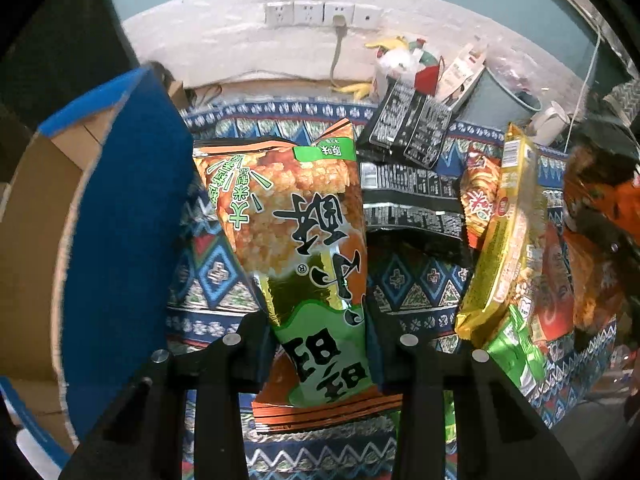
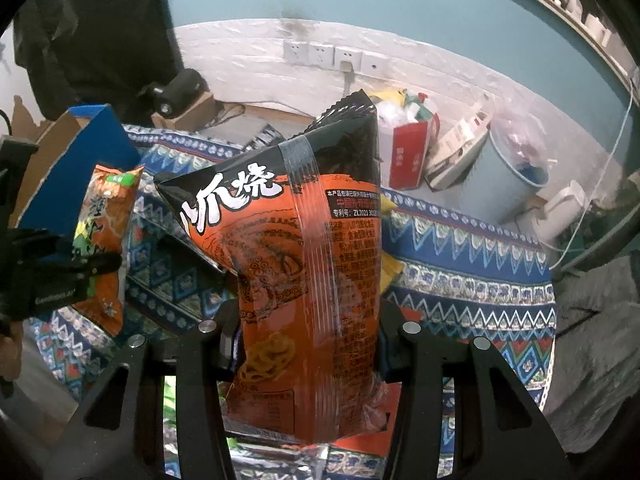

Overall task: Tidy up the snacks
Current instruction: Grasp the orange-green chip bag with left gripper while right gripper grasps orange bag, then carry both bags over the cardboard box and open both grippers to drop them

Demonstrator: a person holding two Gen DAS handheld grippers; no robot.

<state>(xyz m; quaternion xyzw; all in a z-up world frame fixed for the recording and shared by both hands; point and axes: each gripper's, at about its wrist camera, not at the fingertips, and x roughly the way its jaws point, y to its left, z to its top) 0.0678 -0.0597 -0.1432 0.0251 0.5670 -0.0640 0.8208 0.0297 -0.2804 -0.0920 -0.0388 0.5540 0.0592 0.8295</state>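
Observation:
My left gripper [image 1: 320,344] is shut on an orange-and-green rice cracker bag [image 1: 304,224], held above the patterned cloth beside the blue cardboard box [image 1: 124,240]. The same bag [image 2: 106,240] and the left gripper [image 2: 96,264] show at the left of the right wrist view. My right gripper [image 2: 308,340] is shut on an orange-and-black snack bag [image 2: 304,264], held upright above the cloth. Black snack bags [image 1: 408,196], a yellow bag [image 1: 508,232] and a green bag [image 1: 516,352] are to the right in the left wrist view.
The blue box [image 2: 84,168] stands open at the left on the patterned cloth [image 2: 460,248]. Behind it are a wall with sockets [image 1: 320,14], a red-and-white bag [image 2: 408,152], a grey bin [image 2: 508,168] and a white cable [image 2: 600,184].

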